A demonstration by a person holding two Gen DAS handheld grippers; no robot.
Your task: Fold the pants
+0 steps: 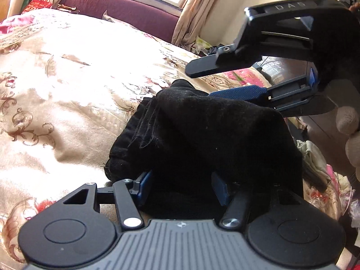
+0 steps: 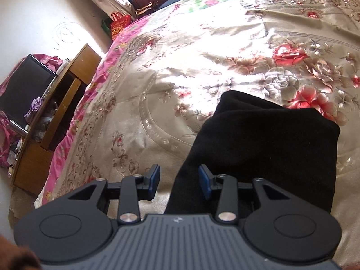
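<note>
The pants (image 1: 202, 130) are black, soft and limp, a fleecy knit by the look, already bunched into a thick folded bundle near the bed's right-hand edge. I judge them light but floppy: any part I don't carry will sag, and the layers will slide on each other and on the glossy cover. Best hold is at a folded edge or corner, biting through all the layers at once.

My left tool (image 1: 182, 186) stands spread with the bundle heaped between its blue pads; I can't see them squeezing it. My right tool (image 2: 179, 181) is also parted, one pad over the cloth's edge, the other over bare cover, pinching nothing.

The bed (image 2: 202, 51) wears a shiny, flowered, cream-and-pink bedspread (image 1: 56, 90), wrinkled and sunlit. A maroon headboard (image 1: 117, 9) and curtains (image 1: 193, 11) stand at the far end; a wooden cabinet (image 2: 45, 139) sits along the other side.
</note>
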